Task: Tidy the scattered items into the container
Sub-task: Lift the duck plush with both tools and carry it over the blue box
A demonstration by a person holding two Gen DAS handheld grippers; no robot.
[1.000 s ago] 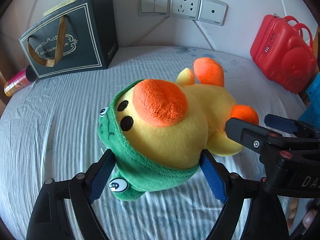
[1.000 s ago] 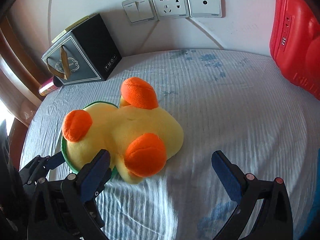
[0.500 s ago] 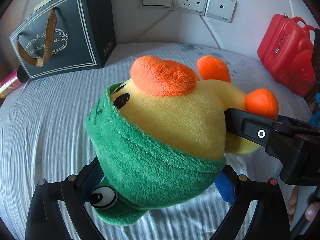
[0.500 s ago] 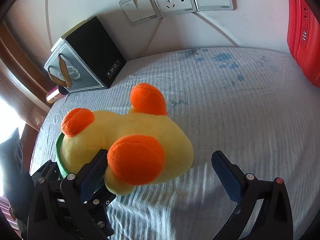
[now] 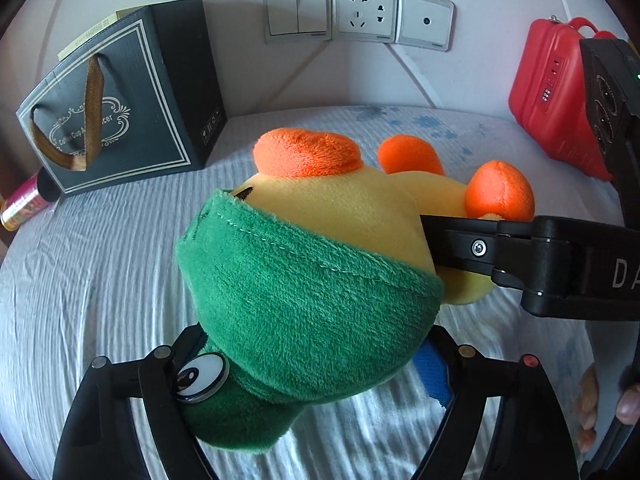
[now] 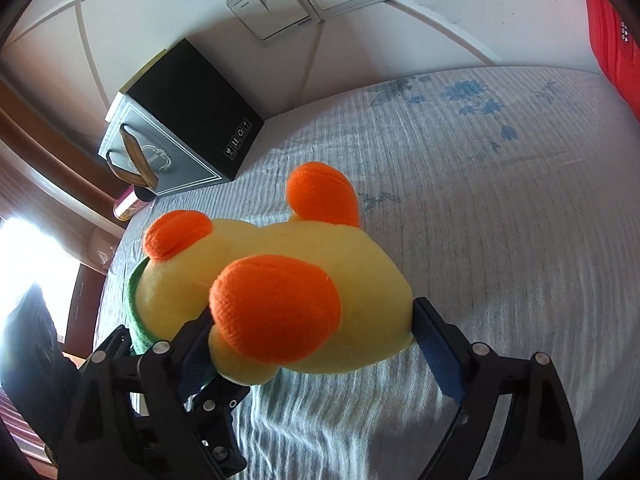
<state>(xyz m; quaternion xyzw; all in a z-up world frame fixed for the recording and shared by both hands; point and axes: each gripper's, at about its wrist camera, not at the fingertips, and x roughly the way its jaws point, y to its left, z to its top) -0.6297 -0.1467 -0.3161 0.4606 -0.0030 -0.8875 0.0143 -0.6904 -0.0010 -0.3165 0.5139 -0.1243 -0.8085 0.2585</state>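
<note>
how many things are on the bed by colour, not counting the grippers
yellow, orange and green: 1, plush duck
dark navy: 1, gift bag
red: 1, small suitcase
pink: 1, can
total: 4

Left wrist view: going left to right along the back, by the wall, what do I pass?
Pink can → dark gift bag → light switch → power socket → single-port wall plate → red case.
</note>
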